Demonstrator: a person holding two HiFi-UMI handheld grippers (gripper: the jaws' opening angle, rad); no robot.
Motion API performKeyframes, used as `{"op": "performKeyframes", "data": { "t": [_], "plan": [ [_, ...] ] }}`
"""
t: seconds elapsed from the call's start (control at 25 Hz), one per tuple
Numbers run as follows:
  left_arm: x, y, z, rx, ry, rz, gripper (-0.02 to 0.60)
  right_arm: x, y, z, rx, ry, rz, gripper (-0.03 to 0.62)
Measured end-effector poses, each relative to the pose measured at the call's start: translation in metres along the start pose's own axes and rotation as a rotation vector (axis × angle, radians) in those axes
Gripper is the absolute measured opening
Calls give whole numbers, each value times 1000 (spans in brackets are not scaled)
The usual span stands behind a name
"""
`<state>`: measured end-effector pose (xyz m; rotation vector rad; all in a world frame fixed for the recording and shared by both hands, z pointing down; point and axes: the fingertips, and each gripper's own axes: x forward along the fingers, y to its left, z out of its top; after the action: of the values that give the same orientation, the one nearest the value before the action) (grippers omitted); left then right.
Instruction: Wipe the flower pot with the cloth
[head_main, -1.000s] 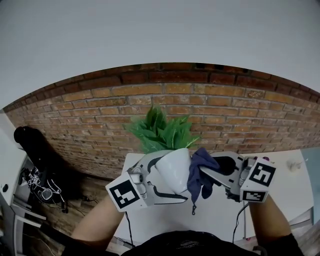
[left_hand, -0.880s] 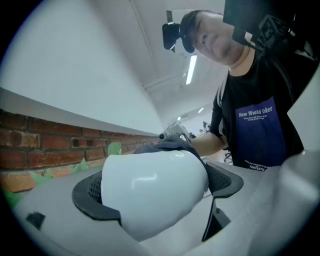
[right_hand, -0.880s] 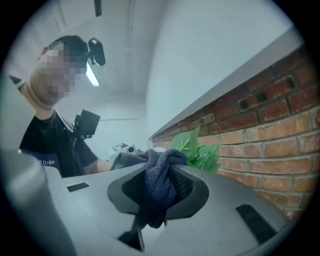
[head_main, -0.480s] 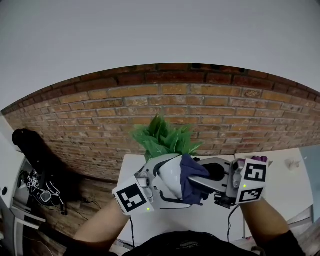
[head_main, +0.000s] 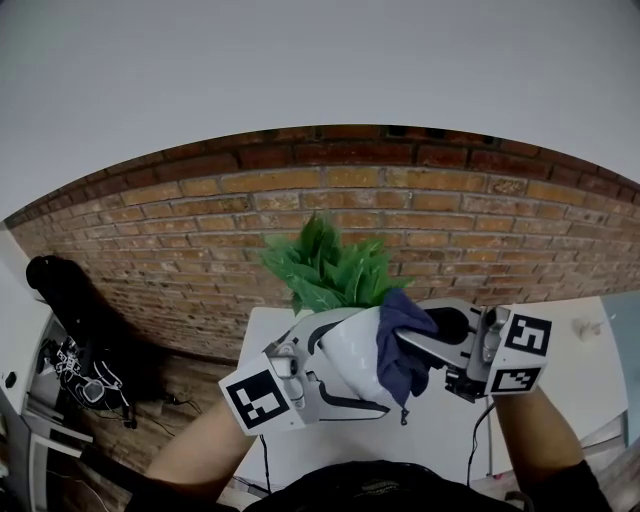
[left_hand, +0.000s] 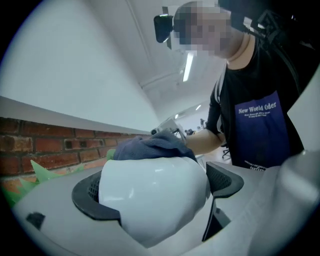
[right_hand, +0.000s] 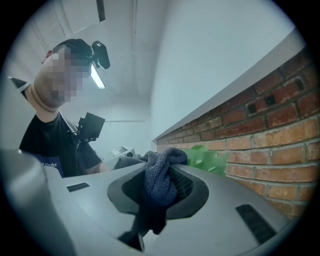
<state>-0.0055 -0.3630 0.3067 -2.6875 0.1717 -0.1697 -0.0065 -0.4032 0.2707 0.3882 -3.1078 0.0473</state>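
A white flower pot (head_main: 348, 345) with green leaves (head_main: 328, 268) is held tilted in the air in front of me in the head view. My left gripper (head_main: 335, 368) clasps the pot (left_hand: 150, 200) between its dark pads; its jaws have just been closing a little on the pot. My right gripper (head_main: 422, 340) is shut on a dark blue cloth (head_main: 400, 348), which lies against the pot's right side near the rim. In the right gripper view the cloth (right_hand: 160, 186) bunches between the jaws and hangs down. The cloth (left_hand: 150, 146) drapes over the pot's far side.
A red brick wall (head_main: 200, 230) runs behind. A white table (head_main: 560, 385) lies below the grippers, with a small object (head_main: 585, 330) at its right. Dark gear (head_main: 70, 300) stands on the wooden floor at the left. Both gripper views show the person.
The right gripper slid the cloth left across the pot, then back right and slightly up. The left gripper and pot shifted only a little.
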Motion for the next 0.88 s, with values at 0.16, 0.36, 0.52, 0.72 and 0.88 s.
{"op": "performKeyframes", "data": {
  "t": [0.16, 0.36, 0.52, 0.72, 0.88],
  "plan": [
    [-15, 13, 16, -198, -128, 50, 554, -11, -13, -7, 43, -8, -40, 61],
    [-28, 30, 27, -284, -237, 70, 554, -15, -7, -22, 84, -7, -43, 61],
    [-33, 39, 29, -309, -299, 89, 554, -15, 0, -25, 88, -5, -32, 61],
    [-35, 43, 31, -364, -329, 94, 556, -18, 7, -19, 72, -12, -30, 61],
    [-35, 47, 32, -406, -368, 111, 566, -17, 8, -9, 70, -32, -34, 58]
  ]
}}
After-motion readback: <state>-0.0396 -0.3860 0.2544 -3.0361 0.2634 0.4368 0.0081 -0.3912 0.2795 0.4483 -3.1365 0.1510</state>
